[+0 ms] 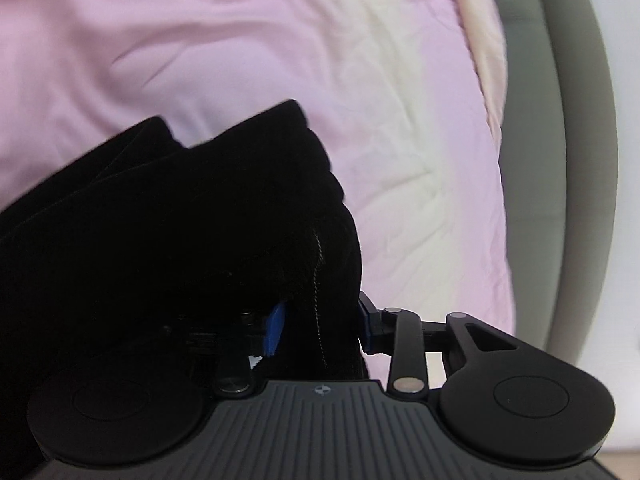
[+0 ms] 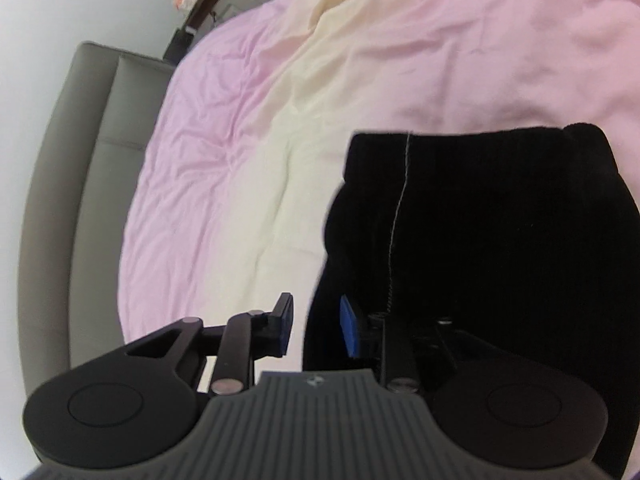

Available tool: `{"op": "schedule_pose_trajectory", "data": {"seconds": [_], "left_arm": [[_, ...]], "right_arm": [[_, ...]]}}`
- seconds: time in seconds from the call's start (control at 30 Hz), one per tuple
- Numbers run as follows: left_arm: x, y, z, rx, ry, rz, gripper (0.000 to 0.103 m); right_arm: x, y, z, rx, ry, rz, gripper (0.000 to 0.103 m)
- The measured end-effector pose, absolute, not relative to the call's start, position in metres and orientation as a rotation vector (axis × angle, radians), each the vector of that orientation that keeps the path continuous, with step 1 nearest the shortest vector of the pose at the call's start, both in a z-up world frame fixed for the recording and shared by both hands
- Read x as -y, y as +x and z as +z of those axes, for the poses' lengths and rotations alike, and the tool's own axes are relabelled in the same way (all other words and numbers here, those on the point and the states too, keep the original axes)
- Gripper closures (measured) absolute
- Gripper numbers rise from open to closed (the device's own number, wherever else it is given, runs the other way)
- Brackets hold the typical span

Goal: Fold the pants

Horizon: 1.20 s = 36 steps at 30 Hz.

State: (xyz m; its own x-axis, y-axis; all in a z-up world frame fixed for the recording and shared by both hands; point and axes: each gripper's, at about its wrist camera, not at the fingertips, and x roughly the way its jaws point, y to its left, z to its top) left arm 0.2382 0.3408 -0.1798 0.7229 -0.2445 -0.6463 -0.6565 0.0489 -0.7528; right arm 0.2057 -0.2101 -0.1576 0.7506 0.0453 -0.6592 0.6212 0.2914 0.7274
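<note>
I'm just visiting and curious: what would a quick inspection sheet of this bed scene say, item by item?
Surface: wrinkled pink and cream bedsheet.
Job's things: black ribbed fabric pants, bunched in front of both cameras.
Clutter: nothing seen.
Grippers: left gripper has pants fabric between its blue pads; right gripper jaws apart, the fabric lying against one pad.
Cables: nothing seen.
Surroundings: grey padded bed frame, white wall.

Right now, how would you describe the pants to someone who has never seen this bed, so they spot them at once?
Start from the wide bedspread, pink with a cream band, edged by a grey padded bed frame. On that pale cover sits one dark mass, the pants, bunched up close against both grippers. They are the only black thing on it, with a thin pale seam down the cloth.
</note>
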Motion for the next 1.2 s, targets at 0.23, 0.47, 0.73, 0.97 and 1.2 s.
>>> {"op": "schedule_pose_trajectory", "data": {"seconds": [0.23,0.47,0.73,0.97,1.2], "left_arm": [[-0.367,0.201,-0.174,-0.607,-1.680,0.273,0.060],[-0.380,0.149,-0.139,-0.599,-1.485,0.248,0.030],[-0.381,0.076,-0.109,-0.641,-1.146,0.337,0.018],[-0.346,0.047,-0.149,-0.736,-1.169,0.312,0.018],[-0.323,0.051,-0.157,-0.751,-1.167,0.292,0.018]], "right_arm": [[0.231,0.180,-0.110,-0.462,1.144,-0.307,0.079],[0.196,0.122,-0.111,-0.584,0.954,-0.239,0.075],[0.198,0.082,-0.144,-0.572,0.527,-0.412,0.075],[0.238,0.085,-0.165,-0.551,0.727,-0.478,0.075],[0.245,0.120,-0.181,-0.593,0.733,-0.437,0.071]]}}
